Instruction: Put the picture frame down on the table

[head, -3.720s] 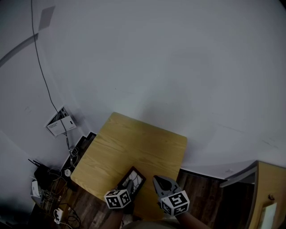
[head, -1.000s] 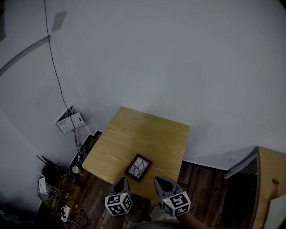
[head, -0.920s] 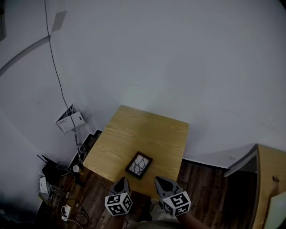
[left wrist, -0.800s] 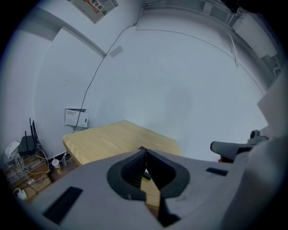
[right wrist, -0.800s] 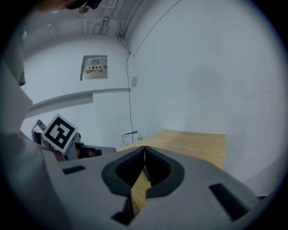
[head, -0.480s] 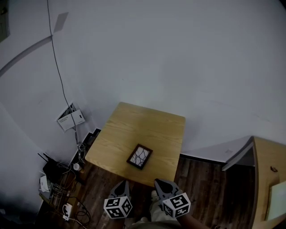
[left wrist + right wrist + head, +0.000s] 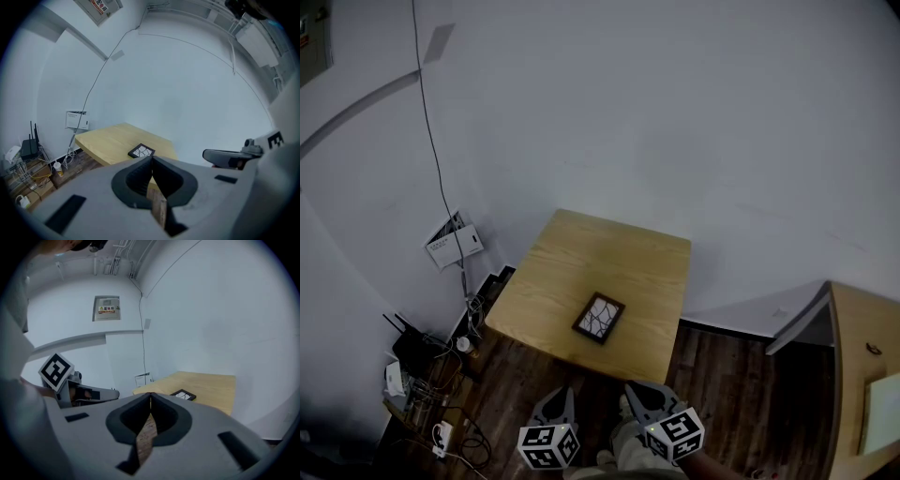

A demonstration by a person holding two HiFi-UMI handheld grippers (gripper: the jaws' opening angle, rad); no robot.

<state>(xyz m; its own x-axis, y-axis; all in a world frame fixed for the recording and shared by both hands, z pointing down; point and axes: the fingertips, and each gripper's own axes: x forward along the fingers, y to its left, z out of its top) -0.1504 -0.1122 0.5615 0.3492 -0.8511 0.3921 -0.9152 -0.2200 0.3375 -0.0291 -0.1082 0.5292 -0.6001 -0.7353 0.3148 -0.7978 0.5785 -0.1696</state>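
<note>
The picture frame lies flat on the table, glass side up. It has a dark border round a pale panel crossed by thin dark lines. It sits close to the table's near edge, roughly midway between the two near corners, and is turned slightly askew to that edge. The rest of the tabletop is bare pale wood.

Neither gripper touches the frame. In the head view the left gripper and the right gripper are held side by side off the table, short of its near edge and over the dark wooden floor, well apart from the frame.

The left gripper view shows the left gripper with its jaws pressed together and nothing between them. The frame and the table lie beyond the tips, and the right gripper reaches in from the right. The right gripper view shows the right gripper likewise closed and empty, with the frame on the table ahead and the left gripper to its left.

A white wall box hangs beyond the table's left edge, with a thin cable running up the wall from it. Tangled wires and small devices lie on the floor below.
</note>
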